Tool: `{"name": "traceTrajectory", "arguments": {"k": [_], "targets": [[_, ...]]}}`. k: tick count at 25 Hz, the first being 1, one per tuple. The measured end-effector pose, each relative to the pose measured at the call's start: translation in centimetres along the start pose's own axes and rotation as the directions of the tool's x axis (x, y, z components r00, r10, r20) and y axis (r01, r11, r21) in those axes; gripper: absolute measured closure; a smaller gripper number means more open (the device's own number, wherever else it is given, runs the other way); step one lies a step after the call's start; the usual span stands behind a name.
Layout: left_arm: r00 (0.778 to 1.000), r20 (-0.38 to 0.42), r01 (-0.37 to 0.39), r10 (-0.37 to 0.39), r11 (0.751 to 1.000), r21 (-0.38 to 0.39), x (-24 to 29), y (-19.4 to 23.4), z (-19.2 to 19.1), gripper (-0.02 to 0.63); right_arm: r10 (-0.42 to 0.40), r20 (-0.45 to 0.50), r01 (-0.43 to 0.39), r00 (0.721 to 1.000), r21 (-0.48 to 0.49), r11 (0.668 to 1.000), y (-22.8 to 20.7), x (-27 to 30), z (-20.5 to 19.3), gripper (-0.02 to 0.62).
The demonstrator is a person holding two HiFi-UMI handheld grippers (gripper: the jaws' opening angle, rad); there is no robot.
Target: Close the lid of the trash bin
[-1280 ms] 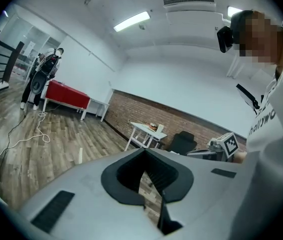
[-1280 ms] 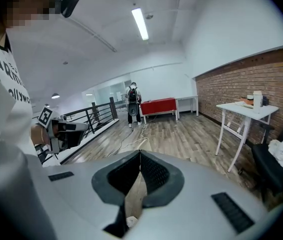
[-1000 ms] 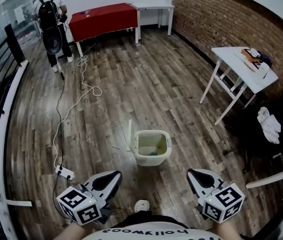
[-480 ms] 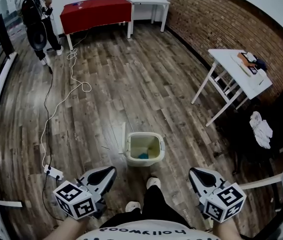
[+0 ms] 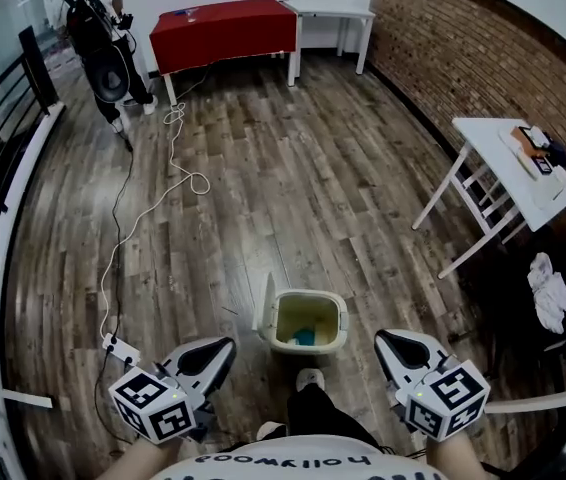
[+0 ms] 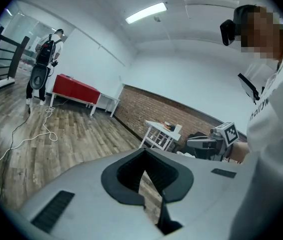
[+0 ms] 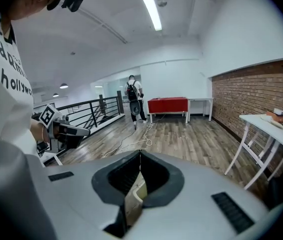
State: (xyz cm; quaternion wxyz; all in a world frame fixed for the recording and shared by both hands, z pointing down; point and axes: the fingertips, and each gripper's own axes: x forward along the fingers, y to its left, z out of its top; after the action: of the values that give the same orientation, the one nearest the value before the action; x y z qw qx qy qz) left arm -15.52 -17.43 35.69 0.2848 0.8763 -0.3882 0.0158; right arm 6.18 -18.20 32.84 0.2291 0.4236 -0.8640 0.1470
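A pale green trash bin stands on the wood floor just ahead of my feet. Its lid is raised upright on the bin's left side, and something blue lies inside. My left gripper hangs shut low and left of the bin, apart from it. My right gripper hangs shut low and right of it. In the left gripper view the left gripper holds nothing. In the right gripper view the right gripper holds nothing, and a sliver of the bin's pale rim shows through the slit between its jaws.
A white folding table stands at the right by the brick wall. A cable runs to a power strip on the left. A red table, a person with a backpack and a railing are farther off.
The view has moved forward, and the bin now sits closer to my feet. A shoe has stepped up behind it. Both grippers keep their places, shut.
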Motion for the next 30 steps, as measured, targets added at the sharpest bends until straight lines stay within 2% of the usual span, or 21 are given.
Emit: {"name": "traceTrajectory", "arguments": {"k": [4, 8, 12, 16, 18, 19, 22, 24, 26, 28, 30], "targets": [[0.999, -0.008, -0.048, 0.048, 0.998, -0.030, 3.5, 1.7, 0.6, 0.600, 0.026, -0.016, -0.026, 1.000, 0.004, 1.000, -4.1, 2.1, 0.5, 0.586], [0.997, -0.040, -0.070, 0.070, 0.998, -0.003, 7.2, 3.7, 0.0, 0.600, 0.043, -0.041, -0.041, 0.998, 0.046, 0.998, -8.5, 4.2, 0.0, 0.586], [0.985, -0.085, -0.154, 0.152, 0.988, -0.015, 9.8, 6.4, -0.6, 0.600, 0.083, -0.088, -0.076, 0.993, 0.074, 0.994, -12.1, 6.6, -1.2, 0.586], [0.975, -0.100, -0.203, 0.199, 0.979, -0.027, 12.2, 8.0, -0.8, 0.600, 0.120, -0.108, -0.109, 0.987, 0.107, 0.988, -15.2, 9.2, -1.7, 0.586], [0.968, -0.122, -0.220, 0.219, 0.976, 0.006, 13.3, 8.9, -1.1, 0.600, 0.133, -0.111, -0.119, 0.985, 0.122, 0.985, -16.3, 10.3, -1.9, 0.586], [0.963, -0.135, -0.228, 0.232, 0.973, 0.046, 13.7, 9.4, -1.3, 0.600, 0.142, -0.114, -0.127, 0.983, 0.131, 0.983, -16.7, 10.8, -2.0, 0.586], [0.944, -0.181, -0.247, 0.276, 0.955, 0.165, 14.5, 11.7, -1.9, 0.600, 0.168, -0.147, -0.144, 0.975, 0.162, 0.976, -17.2, 11.9, -3.2, 0.586], [0.927, -0.217, -0.275, 0.305, 0.948, 0.159, 14.6, 14.0, -3.0, 0.600, 0.178, -0.177, -0.145, 0.968, 0.185, 0.972, -17.2, 12.4, -4.5, 0.586], [0.902, -0.280, -0.297, 0.329, 0.943, 0.151, 15.0, 16.6, -5.1, 0.600, 0.184, -0.200, -0.142, 0.962, 0.207, 0.968, -17.3, 12.7, -5.7, 0.586], [0.868, -0.377, -0.283, 0.324, 0.945, 0.163, 15.9, 18.7, -7.9, 0.600, 0.188, -0.222, -0.137, 0.957, 0.224, 0.965, -17.2, 12.6, -6.8, 0.586], [0.849, -0.440, -0.247, 0.292, 0.956, 0.156, 17.2, 19.7, -10.3, 0.600, 0.176, -0.247, -0.118, 0.953, 0.234, 0.965, -17.4, 12.4, -7.9, 0.586]]}}
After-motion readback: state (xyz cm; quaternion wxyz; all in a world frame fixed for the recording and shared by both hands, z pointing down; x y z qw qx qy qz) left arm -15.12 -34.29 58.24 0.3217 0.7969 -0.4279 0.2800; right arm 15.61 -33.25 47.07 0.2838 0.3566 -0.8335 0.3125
